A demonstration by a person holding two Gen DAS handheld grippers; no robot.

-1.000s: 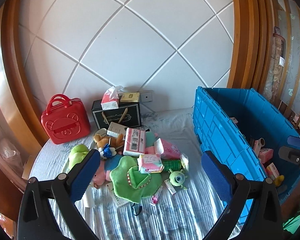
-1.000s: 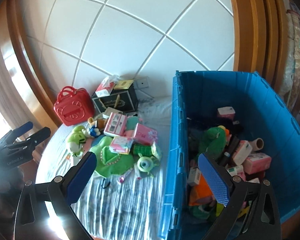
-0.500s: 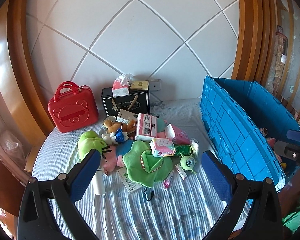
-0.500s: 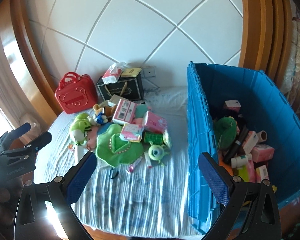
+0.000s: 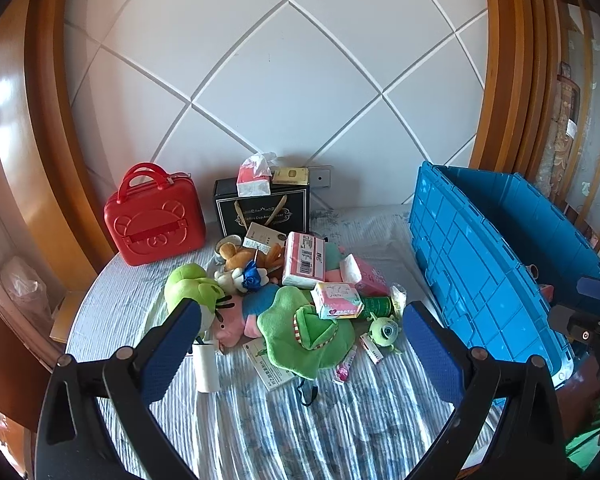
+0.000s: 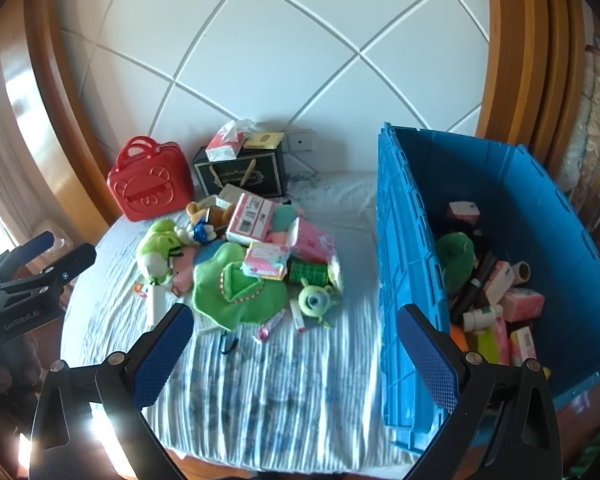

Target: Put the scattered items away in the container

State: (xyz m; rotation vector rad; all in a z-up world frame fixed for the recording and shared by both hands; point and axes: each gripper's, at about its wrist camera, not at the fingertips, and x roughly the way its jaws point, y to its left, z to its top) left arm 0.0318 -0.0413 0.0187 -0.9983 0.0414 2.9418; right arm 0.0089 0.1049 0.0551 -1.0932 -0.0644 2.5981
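A heap of scattered items lies mid-bed: a green crocodile plush (image 5: 308,332) (image 6: 236,288), a green one-eyed monster toy (image 5: 385,330) (image 6: 315,299), a frog plush (image 5: 192,288) (image 6: 156,252), pink tissue packs (image 5: 305,258) (image 6: 252,218) and a white tube (image 5: 206,366). The blue crate (image 5: 484,264) (image 6: 408,264) stands at the right and holds several packs and a green plush (image 6: 454,258). My left gripper (image 5: 300,356) is open and empty, hovering in front of the heap. My right gripper (image 6: 296,356) is open and empty, near the crate's left wall.
A red bear case (image 5: 154,220) (image 6: 150,184) and a black gift box (image 5: 264,208) (image 6: 242,174) with a tissue pack on top stand against the white padded headboard. Wooden frames flank the bed. The striped sheet (image 6: 280,392) in front of the heap is bare.
Both grippers have pulled back and swung left, so the heap now sits more central and the crate farther right. Both stay open; nothing was picked up.
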